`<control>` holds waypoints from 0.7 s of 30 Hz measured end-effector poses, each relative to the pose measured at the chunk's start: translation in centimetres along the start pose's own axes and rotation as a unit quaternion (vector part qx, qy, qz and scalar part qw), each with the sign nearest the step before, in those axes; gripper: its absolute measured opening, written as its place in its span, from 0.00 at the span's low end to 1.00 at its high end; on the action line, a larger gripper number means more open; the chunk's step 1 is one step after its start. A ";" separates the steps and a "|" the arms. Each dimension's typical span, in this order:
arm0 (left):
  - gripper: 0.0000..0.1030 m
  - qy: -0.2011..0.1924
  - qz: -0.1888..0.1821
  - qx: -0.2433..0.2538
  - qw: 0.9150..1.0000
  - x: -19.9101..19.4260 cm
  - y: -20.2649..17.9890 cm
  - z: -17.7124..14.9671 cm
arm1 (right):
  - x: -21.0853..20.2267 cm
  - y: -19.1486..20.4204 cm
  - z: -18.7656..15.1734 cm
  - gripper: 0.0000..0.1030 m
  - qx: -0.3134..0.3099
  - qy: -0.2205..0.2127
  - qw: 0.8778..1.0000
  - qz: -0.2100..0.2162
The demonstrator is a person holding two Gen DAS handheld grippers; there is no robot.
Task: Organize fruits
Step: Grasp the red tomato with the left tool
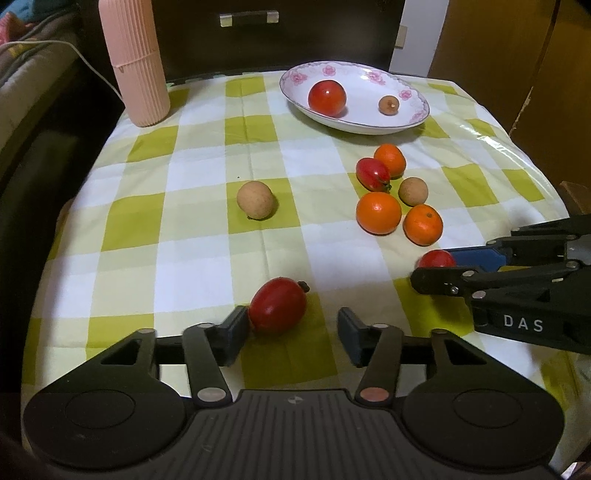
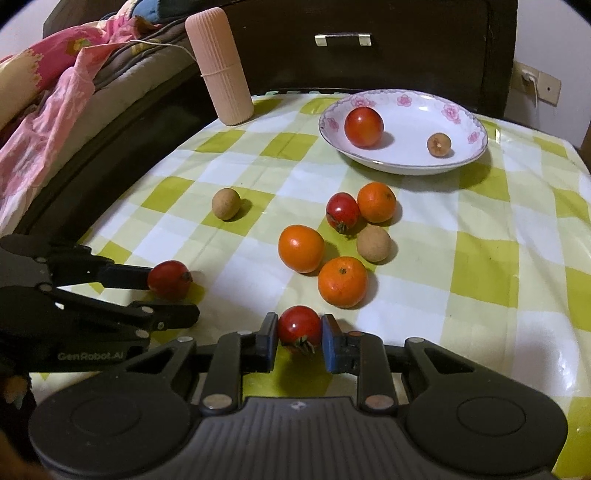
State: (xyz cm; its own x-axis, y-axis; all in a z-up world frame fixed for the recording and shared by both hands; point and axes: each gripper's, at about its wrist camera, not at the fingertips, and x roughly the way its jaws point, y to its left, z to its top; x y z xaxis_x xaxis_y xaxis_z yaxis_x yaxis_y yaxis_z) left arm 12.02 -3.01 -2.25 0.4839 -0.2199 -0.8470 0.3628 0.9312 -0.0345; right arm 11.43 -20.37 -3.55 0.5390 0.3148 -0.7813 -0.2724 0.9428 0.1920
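A white flowered plate (image 1: 413, 114) (image 2: 476, 155) at the back holds a red tomato (image 1: 327, 98) (image 2: 364, 126) and a small brown longan (image 1: 388, 105) (image 2: 439, 144). My left gripper (image 1: 291, 332) is open around a dark red oval tomato (image 1: 277, 311) (image 2: 169, 279); its left finger touches the fruit. My right gripper (image 2: 300, 338) (image 1: 439, 271) is shut on a small red tomato (image 2: 300, 326) (image 1: 436, 259) resting at the tablecloth. Loose on the cloth are three oranges (image 1: 378, 213) (image 2: 301, 248), another red tomato (image 1: 372, 174) (image 2: 342, 211) and two tan longans (image 1: 256, 199) (image 2: 226, 203).
A tall pink ribbed container (image 1: 135, 62) (image 2: 221, 66) stands at the back left corner of the checked tablecloth (image 1: 184, 240) (image 2: 480, 258). A dark drawer front (image 1: 247, 18) is behind the table. Bedding (image 2: 48, 92) lies left of the table edge.
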 end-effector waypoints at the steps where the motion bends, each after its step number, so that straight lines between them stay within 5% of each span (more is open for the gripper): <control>1: 0.69 -0.002 0.003 0.000 1.000 0.0 0.0 0.1 | 0.0 -0.1 0.0 0.25 0.001 0.001 1.000 0.000; 8: 0.70 -0.008 0.031 0.017 0.999 0.9 0.0 0.4 | 0.2 -0.1 0.1 0.25 0.002 0.004 1.000 0.002; 14: 0.40 -0.009 0.025 0.022 0.999 0.4 -0.4 0.3 | 0.2 -0.1 0.1 0.25 0.004 0.004 1.000 0.003; 21: 0.39 -0.001 0.021 0.007 1.000 0.0 -0.2 0.4 | 0.0 0.0 0.2 0.25 0.005 0.000 1.000 0.001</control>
State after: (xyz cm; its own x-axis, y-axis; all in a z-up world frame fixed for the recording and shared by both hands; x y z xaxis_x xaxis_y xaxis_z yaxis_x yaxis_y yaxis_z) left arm 12.32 -3.34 -2.05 0.5005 -0.1816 -0.8464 0.3533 0.9355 0.0082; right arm 11.60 -20.38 -3.47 0.5390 0.3174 -0.7802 -0.2650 0.9432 0.2005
